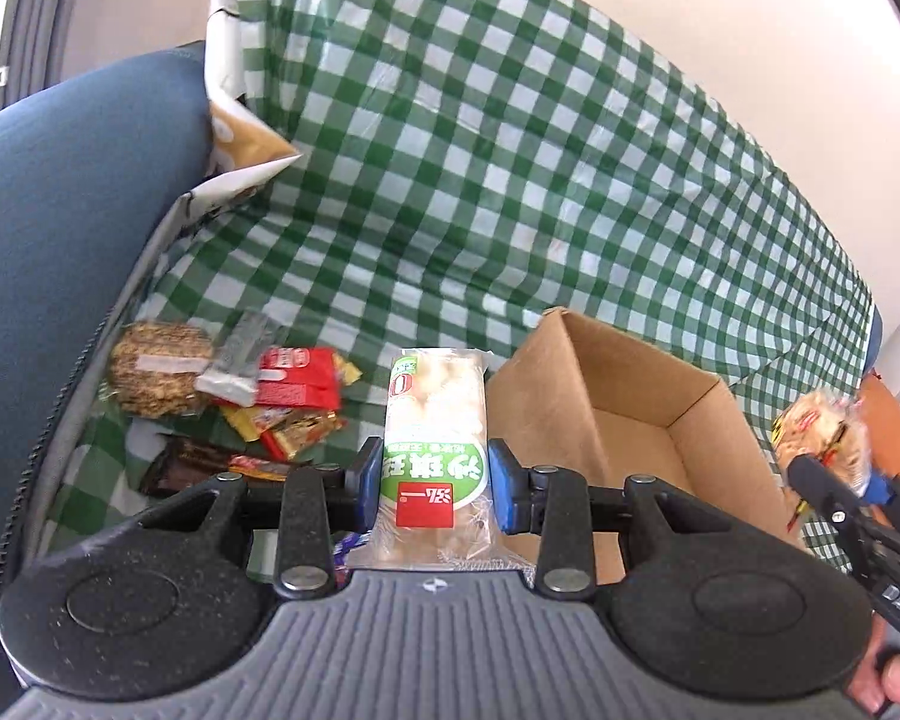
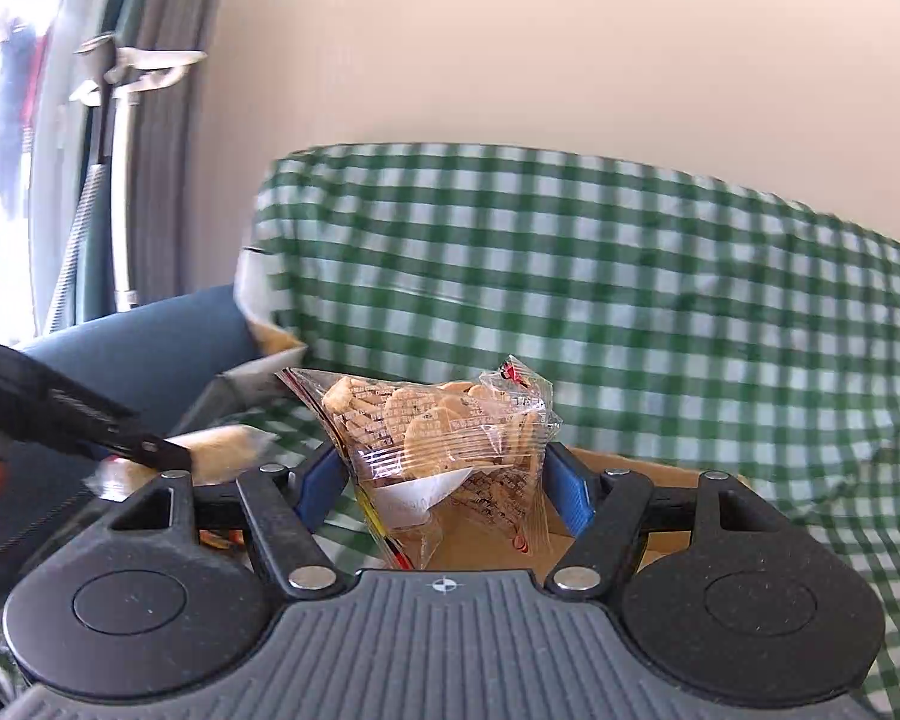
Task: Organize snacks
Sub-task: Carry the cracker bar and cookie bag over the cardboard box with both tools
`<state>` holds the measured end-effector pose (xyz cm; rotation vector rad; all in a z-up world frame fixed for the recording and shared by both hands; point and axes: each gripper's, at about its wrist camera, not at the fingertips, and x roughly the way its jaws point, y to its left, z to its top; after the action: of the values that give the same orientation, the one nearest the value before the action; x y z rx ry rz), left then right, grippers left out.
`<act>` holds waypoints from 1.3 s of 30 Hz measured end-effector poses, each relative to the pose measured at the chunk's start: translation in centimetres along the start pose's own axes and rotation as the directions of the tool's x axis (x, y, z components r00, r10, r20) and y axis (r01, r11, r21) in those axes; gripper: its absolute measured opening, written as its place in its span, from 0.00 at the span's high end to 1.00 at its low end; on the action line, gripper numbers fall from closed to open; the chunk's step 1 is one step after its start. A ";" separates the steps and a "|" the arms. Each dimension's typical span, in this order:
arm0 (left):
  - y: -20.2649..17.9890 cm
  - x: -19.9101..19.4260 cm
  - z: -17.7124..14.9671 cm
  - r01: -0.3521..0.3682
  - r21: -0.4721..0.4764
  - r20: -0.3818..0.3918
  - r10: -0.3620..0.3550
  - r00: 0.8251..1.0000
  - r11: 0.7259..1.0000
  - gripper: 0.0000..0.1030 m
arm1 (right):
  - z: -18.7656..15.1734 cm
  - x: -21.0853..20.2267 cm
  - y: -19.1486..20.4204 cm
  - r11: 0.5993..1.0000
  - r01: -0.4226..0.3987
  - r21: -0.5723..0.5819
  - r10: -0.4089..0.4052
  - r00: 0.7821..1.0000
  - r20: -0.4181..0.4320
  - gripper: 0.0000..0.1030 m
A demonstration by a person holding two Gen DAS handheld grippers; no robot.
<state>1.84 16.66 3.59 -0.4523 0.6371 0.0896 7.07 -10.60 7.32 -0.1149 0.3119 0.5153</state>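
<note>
My left gripper point(image 1: 435, 486) is shut on a clear bread pack with a green label point(image 1: 435, 420), held above the green checked cloth, just left of an open cardboard box point(image 1: 630, 414). My right gripper point(image 2: 444, 480) is shut on a clear bag of small biscuits point(image 2: 444, 432), held above the same cardboard box point(image 2: 666, 474). The right gripper with its biscuit bag point(image 1: 822, 432) shows at the right edge of the left wrist view. The left gripper's bread pack point(image 2: 210, 456) shows at the left of the right wrist view.
A pile of snacks lies on the cloth at left: a round seeded cracker pack point(image 1: 159, 369), a red pack point(image 1: 297, 384), yellow sachets point(image 1: 282, 426) and a dark bar point(image 1: 192, 465). A blue sofa arm point(image 1: 60, 210) stands left. Checked cloth point(image 1: 510, 150) covers the sofa back.
</note>
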 end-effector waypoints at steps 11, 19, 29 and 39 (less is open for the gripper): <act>-5.1 1.7 -0.7 0.051 0.055 0.065 -0.055 0.996 0.997 0.62 | -2.2 -0.9 -4.3 0.996 0.069 0.052 -0.067 0.997 -0.031 0.30; -7.0 1.9 -1.1 0.106 0.086 0.096 -0.114 0.989 0.991 0.62 | -2.7 -1.8 -6.1 0.994 0.101 0.038 -0.100 0.994 -0.032 0.30; -6.9 1.5 -1.1 0.125 0.077 0.115 -0.134 0.984 0.989 0.62 | -2.7 -2.2 -6.8 0.986 0.157 0.058 -0.156 0.987 -0.031 0.30; -6.9 1.0 -1.0 0.144 0.073 0.146 -0.154 0.977 0.987 0.62 | -2.8 -2.4 -6.1 0.985 0.166 0.042 -0.164 0.986 -0.036 0.30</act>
<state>3.55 10.00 4.92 -0.4275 0.4537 -0.0380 7.45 -17.52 5.65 -0.1044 0.3419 0.3421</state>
